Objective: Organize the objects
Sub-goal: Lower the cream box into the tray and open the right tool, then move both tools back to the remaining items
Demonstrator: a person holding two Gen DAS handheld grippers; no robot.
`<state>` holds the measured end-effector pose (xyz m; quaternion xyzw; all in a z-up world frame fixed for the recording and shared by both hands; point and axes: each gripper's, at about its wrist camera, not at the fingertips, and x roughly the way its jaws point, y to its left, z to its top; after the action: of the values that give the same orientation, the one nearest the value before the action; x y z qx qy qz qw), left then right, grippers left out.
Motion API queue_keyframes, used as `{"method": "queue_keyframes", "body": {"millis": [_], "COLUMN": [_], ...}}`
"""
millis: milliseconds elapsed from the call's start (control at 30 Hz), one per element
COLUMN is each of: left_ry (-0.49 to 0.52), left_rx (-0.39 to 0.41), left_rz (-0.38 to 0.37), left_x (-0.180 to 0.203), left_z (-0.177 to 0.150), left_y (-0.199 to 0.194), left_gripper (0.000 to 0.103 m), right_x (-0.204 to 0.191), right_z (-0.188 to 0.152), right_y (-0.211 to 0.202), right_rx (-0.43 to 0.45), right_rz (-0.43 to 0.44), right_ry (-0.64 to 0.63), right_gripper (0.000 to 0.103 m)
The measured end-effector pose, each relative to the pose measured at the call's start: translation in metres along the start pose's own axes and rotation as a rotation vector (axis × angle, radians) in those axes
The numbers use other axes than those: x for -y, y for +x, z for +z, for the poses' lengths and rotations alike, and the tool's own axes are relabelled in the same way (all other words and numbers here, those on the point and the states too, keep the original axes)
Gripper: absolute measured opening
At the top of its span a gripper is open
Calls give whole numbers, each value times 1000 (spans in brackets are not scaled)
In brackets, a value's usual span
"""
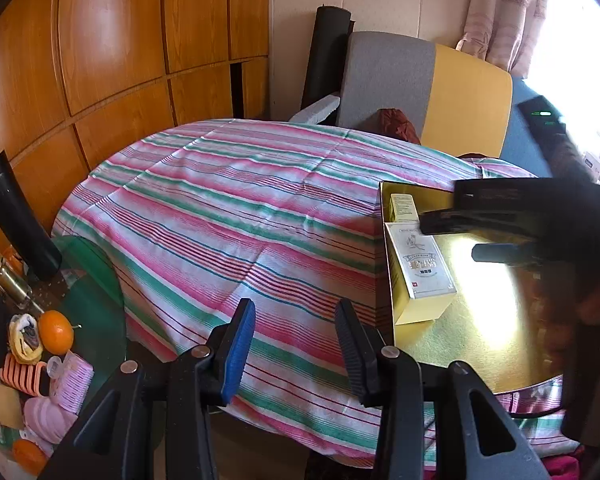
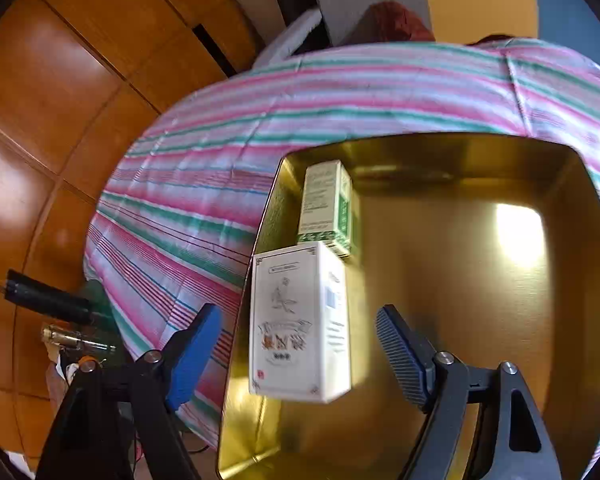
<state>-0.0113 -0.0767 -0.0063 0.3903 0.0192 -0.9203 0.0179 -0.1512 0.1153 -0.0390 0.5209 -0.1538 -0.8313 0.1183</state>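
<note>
Gold tin (image 2: 452, 420): open, on the striped surface (image 2: 260, 120).
White box (image 2: 296, 320): inside at the tin's left wall, long axis running away from the right claw (image 2: 300, 356).
Right claw: wide, empty, box between its fingers.
Left claw (image 1: 296, 344): wide, empty, farther off.

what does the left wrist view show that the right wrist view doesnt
Only the left wrist view shows the orange, the pink hair rollers and the right gripper over the tin. Only the right wrist view shows the small green box's full face. Both show the gold tin, white box and striped cloth.
</note>
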Motion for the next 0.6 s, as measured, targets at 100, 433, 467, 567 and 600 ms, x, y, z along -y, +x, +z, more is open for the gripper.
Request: {"method": "queue_keyframes", "body": {"millis": [100, 433, 467, 567, 600], "left_ry": [11, 77, 87, 98, 102], "left_rx": [1, 11, 13, 17, 17], "left_rz": [4, -7, -4, -10, -12], "left_x": [3, 23, 26, 33, 35], "left_z": [0, -5, -5, -4, -4], "left_y": [0, -4, -5, -7, -8], "left_gripper": [42, 42, 42, 42, 42], "right_x": [9, 84, 95, 130, 142], "right_z": [-7, -45, -48, -56, -60], "right_y": [-23, -113, -122, -150, -159], "right_rx": [47, 217, 228, 261, 274], "right_rz": [-2, -98, -120, -167, -188], "right_ry": [-27, -78, -70, -24, -4], "right_gripper": [82, 87, 87, 87, 87]}}
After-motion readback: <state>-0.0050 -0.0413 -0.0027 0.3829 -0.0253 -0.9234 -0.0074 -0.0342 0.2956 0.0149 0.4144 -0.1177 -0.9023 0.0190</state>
